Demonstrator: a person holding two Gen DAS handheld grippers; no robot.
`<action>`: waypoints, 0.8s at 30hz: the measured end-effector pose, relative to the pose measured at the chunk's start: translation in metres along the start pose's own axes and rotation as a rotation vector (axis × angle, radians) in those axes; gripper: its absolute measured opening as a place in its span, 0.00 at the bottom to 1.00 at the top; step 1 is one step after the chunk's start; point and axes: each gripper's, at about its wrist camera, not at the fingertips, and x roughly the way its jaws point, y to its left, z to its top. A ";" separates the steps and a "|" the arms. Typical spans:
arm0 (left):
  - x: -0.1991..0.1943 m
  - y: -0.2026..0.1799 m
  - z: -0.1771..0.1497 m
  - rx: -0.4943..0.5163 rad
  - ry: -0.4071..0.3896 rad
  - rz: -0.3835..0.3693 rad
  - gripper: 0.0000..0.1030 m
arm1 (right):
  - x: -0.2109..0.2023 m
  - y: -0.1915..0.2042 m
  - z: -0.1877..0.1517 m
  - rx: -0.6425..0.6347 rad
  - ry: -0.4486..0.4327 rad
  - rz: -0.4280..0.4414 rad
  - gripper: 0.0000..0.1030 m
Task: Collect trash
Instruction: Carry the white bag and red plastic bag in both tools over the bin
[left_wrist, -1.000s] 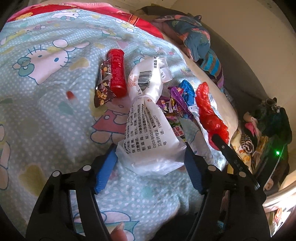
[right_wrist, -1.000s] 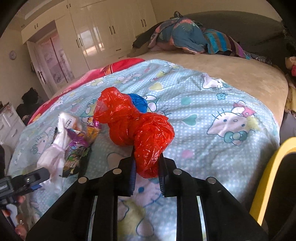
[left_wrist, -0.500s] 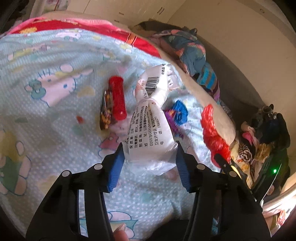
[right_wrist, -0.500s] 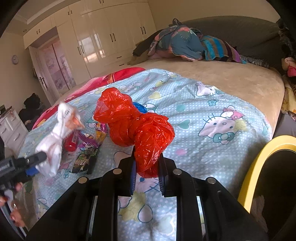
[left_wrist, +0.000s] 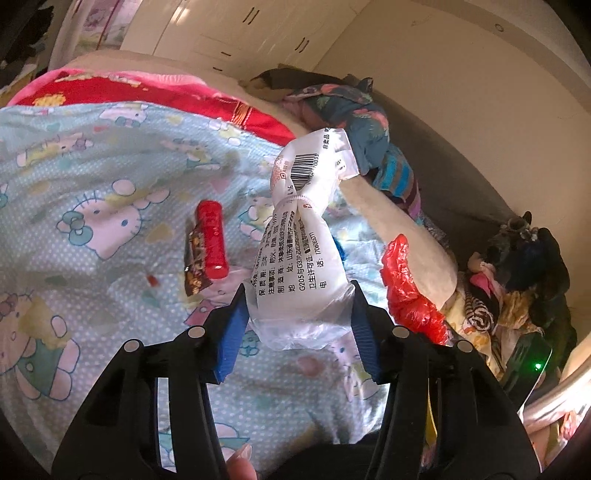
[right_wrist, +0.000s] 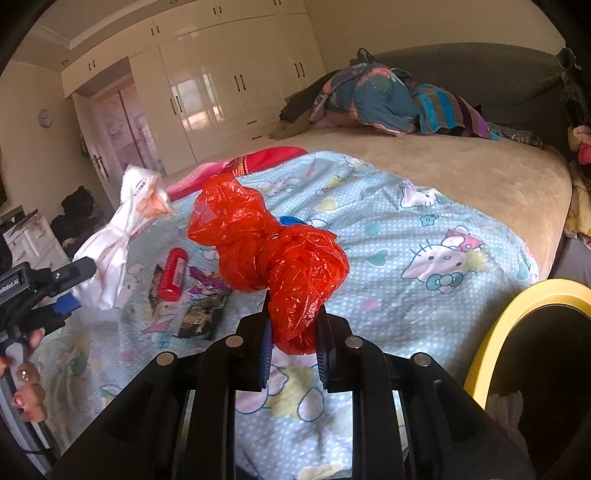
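Tilting downward over bed: left claw (left_wrist: 297, 325) clamps white packet (left_wrist: 303, 266); right claw (right_wrist: 293, 341) pinches red bag (right_wrist: 266, 247).

Lighting: warm daylight, bright on the glossy cream wardrobe doors (right_wrist: 229, 92), which carry window glare. The light-blue cartoon-print bedsheet (left_wrist: 92, 184) is evenly lit, with soft shadows. The crumpled red plastic bag (right_wrist: 266, 251) glows translucent; the white printed plastic wrapper (left_wrist: 303, 258) shows sheen, its print sharp.
Quality: strong fisheye bending, with dark vignetted corners in both views. Black gripper frames in the foreground are underexposed. Slight blur on bedsheet patterns at the lower edges and on the wrapper in the right wrist view.
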 end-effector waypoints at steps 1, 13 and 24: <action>-0.001 -0.003 0.000 0.006 -0.003 -0.003 0.43 | -0.002 0.001 0.000 -0.001 -0.001 0.002 0.18; -0.016 -0.031 0.001 0.057 -0.029 -0.048 0.43 | -0.036 0.000 0.002 0.002 -0.029 -0.002 0.18; -0.019 -0.054 -0.005 0.106 -0.020 -0.087 0.43 | -0.067 -0.020 0.002 0.036 -0.069 -0.052 0.18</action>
